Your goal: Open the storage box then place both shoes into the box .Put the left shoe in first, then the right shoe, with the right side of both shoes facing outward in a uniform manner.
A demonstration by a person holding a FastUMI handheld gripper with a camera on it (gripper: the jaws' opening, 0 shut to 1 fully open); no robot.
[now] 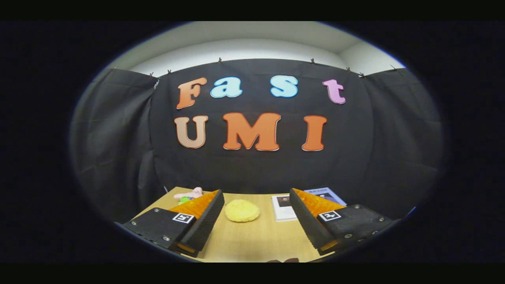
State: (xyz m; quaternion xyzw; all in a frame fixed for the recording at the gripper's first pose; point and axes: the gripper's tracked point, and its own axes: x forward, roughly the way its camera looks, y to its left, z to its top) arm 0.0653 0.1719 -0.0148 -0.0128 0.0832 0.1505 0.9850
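Hovering above the table at lower centre, the gripper held its fingers wide apart and empty, likely readying an approach; a yellow lump lay between them.

place: recording booth, not a home | walls: black cloth clipped up, white room wall above it | furniture: wooden table | props: yellow soft thing, pink toy far left, printed cards far right

table: pale matt wood | tool fingers: ribbed black rubber, orange plastic | wall: matt cloth
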